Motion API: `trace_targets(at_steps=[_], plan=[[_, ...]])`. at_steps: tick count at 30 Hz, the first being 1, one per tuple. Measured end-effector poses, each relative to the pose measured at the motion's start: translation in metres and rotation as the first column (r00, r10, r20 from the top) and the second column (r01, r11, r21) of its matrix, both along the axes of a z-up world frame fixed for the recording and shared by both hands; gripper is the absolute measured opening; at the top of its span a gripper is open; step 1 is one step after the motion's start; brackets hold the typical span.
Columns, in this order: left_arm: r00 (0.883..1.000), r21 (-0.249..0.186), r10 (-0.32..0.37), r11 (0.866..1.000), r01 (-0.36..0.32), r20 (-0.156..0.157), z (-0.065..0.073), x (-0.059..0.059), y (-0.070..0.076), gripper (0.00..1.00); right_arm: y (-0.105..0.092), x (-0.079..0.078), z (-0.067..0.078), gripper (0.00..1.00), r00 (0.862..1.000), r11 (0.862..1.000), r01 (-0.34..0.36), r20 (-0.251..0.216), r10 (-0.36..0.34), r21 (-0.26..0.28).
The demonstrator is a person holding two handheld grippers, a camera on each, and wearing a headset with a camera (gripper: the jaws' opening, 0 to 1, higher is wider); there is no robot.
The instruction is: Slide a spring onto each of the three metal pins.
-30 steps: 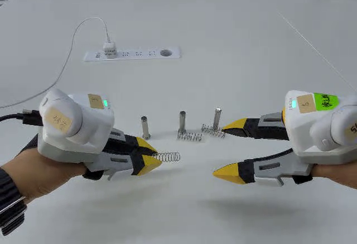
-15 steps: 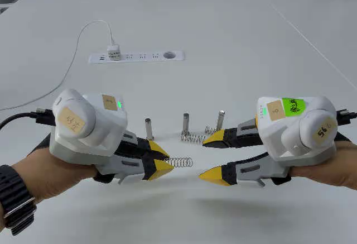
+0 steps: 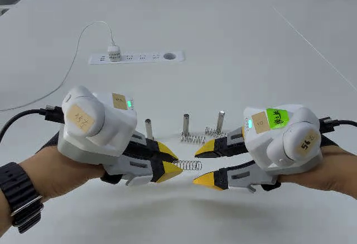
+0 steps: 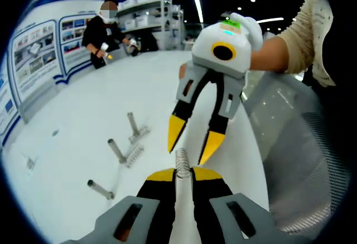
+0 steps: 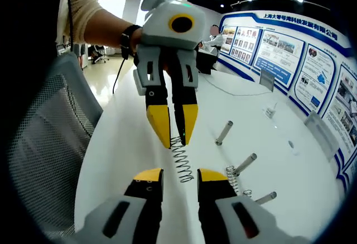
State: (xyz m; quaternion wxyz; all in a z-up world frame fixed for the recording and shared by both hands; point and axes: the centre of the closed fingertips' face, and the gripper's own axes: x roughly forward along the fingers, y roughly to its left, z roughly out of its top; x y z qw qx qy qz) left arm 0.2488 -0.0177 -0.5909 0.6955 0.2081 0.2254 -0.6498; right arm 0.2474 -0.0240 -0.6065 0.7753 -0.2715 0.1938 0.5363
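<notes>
- Your left claw (image 3: pixel 174 164) is clamped on one end of a spring (image 3: pixel 192 165), which sticks out level to the right above the table (image 3: pixel 240 48). Over the last second you have carried it rightward.
- Your right claw (image 3: pixel 196 168) has changed most — it has left the right pin and swung in to meet the spring. Its jaws stand apart, one above and one below the free end.
- I judge this a handover or a regrip, not yet a threading move. The left pin (image 3: pixel 149 129), middle pin (image 3: pixel 186 124) and right pin (image 3: pixel 221 121) stand bare behind the claws. One loose spring (image 3: pixel 191 138) lies by the middle pin and a second loose spring (image 3: pixel 212 131) by the right one.
- The left gripper view shows the spring running out from between its own closed tips toward the other claw's spread yellow tips.
- The right gripper view settles what the head view leaves unclear — the spring's end lies in the gap between the open jaws, and I see no contact with either.
</notes>
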Motion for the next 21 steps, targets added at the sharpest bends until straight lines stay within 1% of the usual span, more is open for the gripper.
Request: trace_targets(at_steps=[11,15,21], plan=[[1.000,-0.004,-0.009,1.000,0.009,-0.019,0.0014,-0.0034,-0.0028,0.10,0.0004,0.0029,-0.0022,0.13,1.000,1.000,0.003,0.021,-0.003,-0.013],[1.000,-0.018,-0.006,1.000,0.006,-0.029,0.0048,-0.0039,-0.0048,0.10,0.0007,0.0024,-0.0030,0.12,1.000,1.000,0.002,0.026,-0.002,-0.014],[0.999,-0.035,0.000,0.999,-0.001,-0.036,0.0089,-0.0040,-0.0068,0.10,0.0010,0.0035,-0.0024,0.12,1.000,1.000,0.016,0.016,-0.017,0.001]])
